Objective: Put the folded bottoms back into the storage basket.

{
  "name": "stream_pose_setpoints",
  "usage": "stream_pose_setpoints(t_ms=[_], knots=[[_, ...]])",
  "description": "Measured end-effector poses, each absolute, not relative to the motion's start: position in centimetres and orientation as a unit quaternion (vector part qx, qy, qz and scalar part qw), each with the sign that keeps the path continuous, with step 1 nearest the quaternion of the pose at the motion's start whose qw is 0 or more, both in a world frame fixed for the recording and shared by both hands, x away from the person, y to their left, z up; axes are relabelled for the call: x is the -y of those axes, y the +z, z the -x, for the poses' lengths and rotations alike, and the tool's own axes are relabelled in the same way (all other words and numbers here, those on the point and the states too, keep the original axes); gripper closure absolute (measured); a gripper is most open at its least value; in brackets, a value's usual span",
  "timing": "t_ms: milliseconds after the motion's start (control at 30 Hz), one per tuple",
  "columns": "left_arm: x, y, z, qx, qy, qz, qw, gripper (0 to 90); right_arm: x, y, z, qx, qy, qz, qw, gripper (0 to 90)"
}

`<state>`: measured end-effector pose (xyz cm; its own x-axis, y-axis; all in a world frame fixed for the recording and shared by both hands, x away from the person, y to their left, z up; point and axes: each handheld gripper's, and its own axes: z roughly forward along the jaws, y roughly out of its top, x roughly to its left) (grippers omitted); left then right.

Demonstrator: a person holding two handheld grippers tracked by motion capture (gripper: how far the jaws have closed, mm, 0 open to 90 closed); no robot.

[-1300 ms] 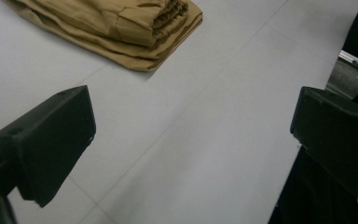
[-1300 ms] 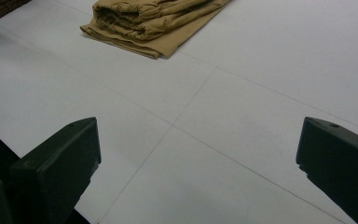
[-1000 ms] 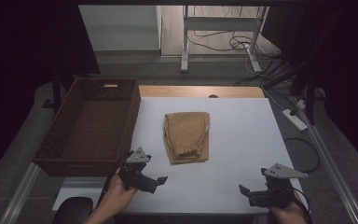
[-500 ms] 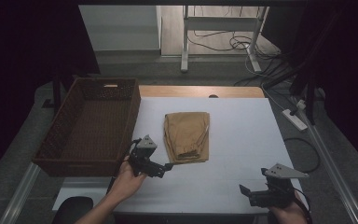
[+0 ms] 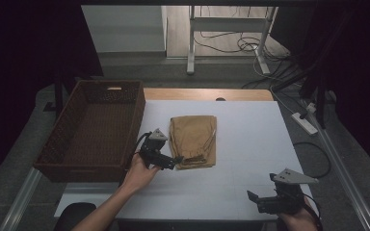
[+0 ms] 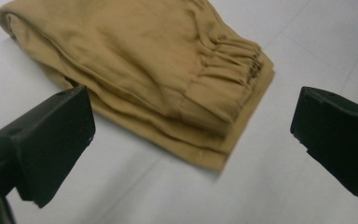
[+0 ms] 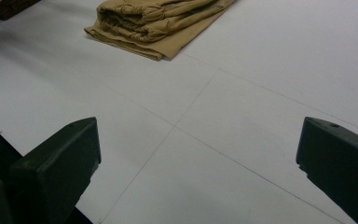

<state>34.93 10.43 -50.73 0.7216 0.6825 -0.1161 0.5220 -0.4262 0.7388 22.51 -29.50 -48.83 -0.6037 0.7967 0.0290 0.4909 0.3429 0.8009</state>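
White tabletop [image 5: 250, 144] carries folded tan trousers [image 5: 193, 140] at centre, just beside a wicker basket [image 5: 94, 127]; from above, the left gripper [image 5: 171, 161] sits at the garment's near-left corner, and the right gripper [image 5: 255, 201] waits well apart. Left gripper view: jaws spread wide, straddling the waistband end [image 6: 223, 88], nothing held. Right gripper view: jaws released over bare table. Judged step: approach; next, lower and close on the folded edge.

A tan garment [image 5: 193, 140], folded into a neat flat rectangle with its gathered elastic waistband at the near end, lies on the white desk [image 5: 250, 144] just right of the brown wicker basket [image 5: 94, 127], layers stacked evenly.
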Motion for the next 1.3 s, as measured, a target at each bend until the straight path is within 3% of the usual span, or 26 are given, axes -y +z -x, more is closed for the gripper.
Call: stream_pose_setpoints(t_ms=[1300], knots=[[-8.8, -52.5, -46.2, -0.411, 0.112, -0.827, 0.367, 0.0, 29.7, -48.9, -22.5, -0.796, 0.411, -0.405, 0.183, 0.6]])
